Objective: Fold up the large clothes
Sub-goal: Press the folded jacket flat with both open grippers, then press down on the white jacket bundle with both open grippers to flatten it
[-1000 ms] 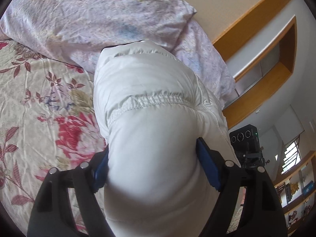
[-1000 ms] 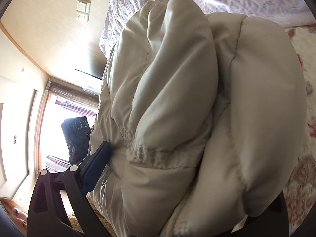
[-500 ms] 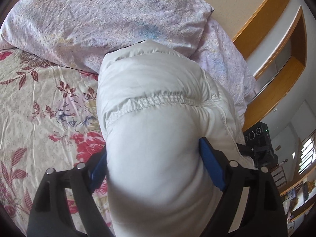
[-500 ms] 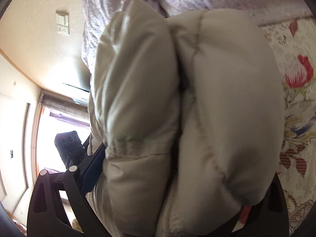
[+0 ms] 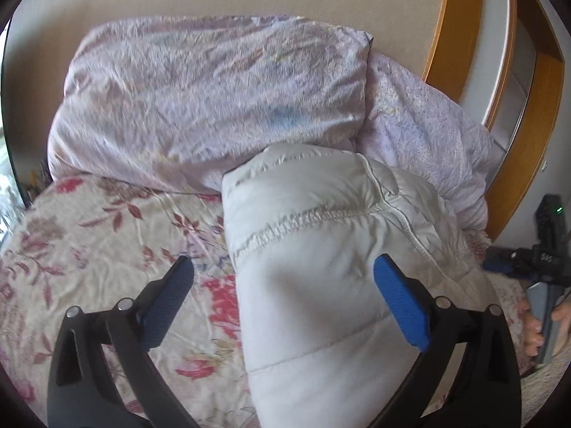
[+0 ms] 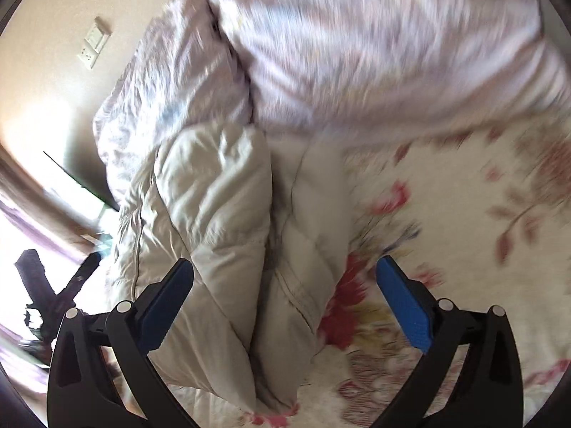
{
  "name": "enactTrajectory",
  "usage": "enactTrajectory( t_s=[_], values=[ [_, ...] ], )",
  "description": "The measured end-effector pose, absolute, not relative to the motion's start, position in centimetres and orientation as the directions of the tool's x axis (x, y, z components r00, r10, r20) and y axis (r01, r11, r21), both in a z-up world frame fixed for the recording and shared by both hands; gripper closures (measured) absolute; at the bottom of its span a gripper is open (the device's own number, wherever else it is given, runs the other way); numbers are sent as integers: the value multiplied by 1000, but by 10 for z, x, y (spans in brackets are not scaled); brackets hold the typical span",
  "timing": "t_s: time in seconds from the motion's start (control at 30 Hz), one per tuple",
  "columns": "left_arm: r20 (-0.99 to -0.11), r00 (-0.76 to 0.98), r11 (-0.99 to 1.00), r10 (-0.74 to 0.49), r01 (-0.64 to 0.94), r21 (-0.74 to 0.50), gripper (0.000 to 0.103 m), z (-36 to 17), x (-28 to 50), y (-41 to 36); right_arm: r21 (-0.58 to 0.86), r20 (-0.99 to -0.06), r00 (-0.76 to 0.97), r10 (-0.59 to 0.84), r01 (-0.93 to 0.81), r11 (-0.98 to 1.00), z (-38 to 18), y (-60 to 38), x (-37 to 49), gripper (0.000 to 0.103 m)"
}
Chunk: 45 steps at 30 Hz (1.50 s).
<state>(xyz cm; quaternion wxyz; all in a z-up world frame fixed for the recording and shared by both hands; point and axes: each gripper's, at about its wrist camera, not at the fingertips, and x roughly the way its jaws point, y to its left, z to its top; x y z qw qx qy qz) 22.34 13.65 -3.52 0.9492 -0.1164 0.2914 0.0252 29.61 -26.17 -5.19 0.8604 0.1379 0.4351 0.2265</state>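
A puffy white down jacket point(image 5: 321, 256) lies folded in a thick bundle on the floral bedsheet point(image 5: 107, 242). My left gripper point(image 5: 283, 285) is open, its blue pads wide apart around the bundle's near end; the right pad lies against the fabric, the left one stands clear. In the right wrist view the same jacket point(image 6: 221, 214) shows as two stacked folds. My right gripper point(image 6: 285, 285) is open above it and holds nothing.
A lilac quilt point(image 5: 214, 96) is heaped against the wall behind the jacket and also shows in the right wrist view point(image 6: 374, 53). A wooden door frame point(image 5: 442, 35) stands at the right. The other gripper point(image 5: 546, 249) and a hand show at the far right.
Both grippers have opened and let go of the jacket. Both have drawn back from it, and the bundle now rests on the bed.
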Motion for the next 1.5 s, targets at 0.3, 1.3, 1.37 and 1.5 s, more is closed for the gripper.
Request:
enactTrajectory(
  t_s=[0.3,1.3,1.37,1.5],
  values=[
    [-599,800,982,33,-137,-128,3,-34,229,114,178,-587,700,406,-377,909,-13,-183,273,1],
    [-611,784,992,109,-127,14,2,-81,274,65,116,-643,710,286,-279,953,-101,-146,333,42],
    [-608,784,991,122,-135,25,2,-85,276,63,113,-643,711,284,-280,954,-104,-146,334,41],
    [-612,779,989,133,-143,33,2,-91,278,63,108,-648,708,281,-280,954,-109,-145,338,41]
  ],
)
